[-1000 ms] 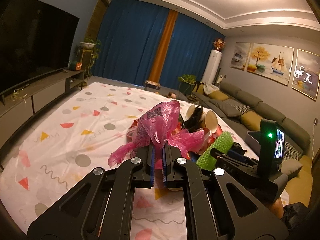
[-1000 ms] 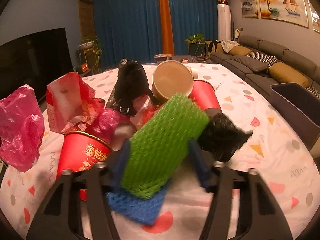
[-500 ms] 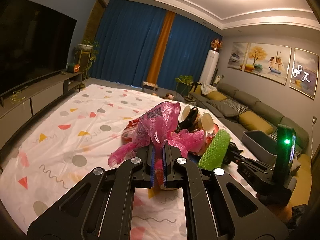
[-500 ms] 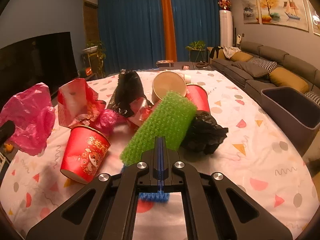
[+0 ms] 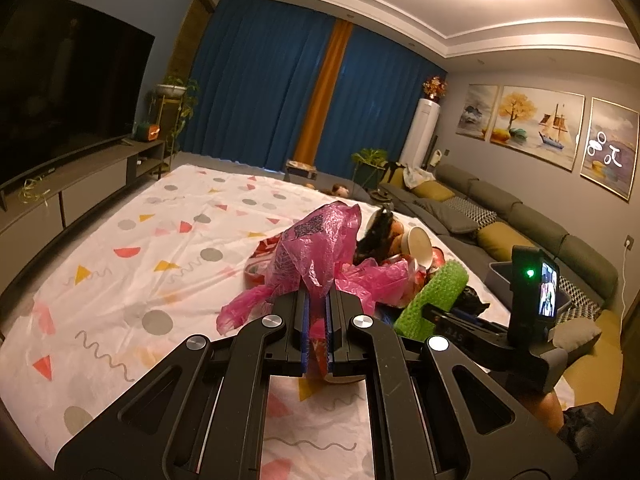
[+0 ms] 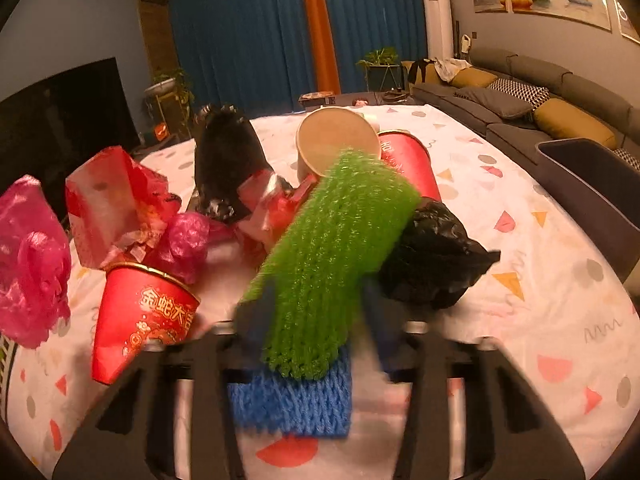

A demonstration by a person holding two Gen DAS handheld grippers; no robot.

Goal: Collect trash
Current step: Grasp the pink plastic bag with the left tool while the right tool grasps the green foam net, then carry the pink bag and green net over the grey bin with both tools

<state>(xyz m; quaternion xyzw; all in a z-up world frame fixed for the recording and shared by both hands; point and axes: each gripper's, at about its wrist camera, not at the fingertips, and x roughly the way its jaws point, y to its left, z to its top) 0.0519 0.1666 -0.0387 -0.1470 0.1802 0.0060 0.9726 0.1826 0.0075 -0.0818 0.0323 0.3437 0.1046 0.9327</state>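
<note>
Trash lay heaped on a patterned surface while two hand-held tools worked at it.
Left tool was clamped on a pink plastic bag. Right tool, blurred, had its jaws just closing around a green foam net resting on a blue net, beside red cups and black bags; whether its pads were pressing on the net could not be told.

The pink bag is thin, crinkly, shiny plastic. The green net is soft, bumpy foam. The red cup is smooth paper. The sheet is matt cloth.
</note>
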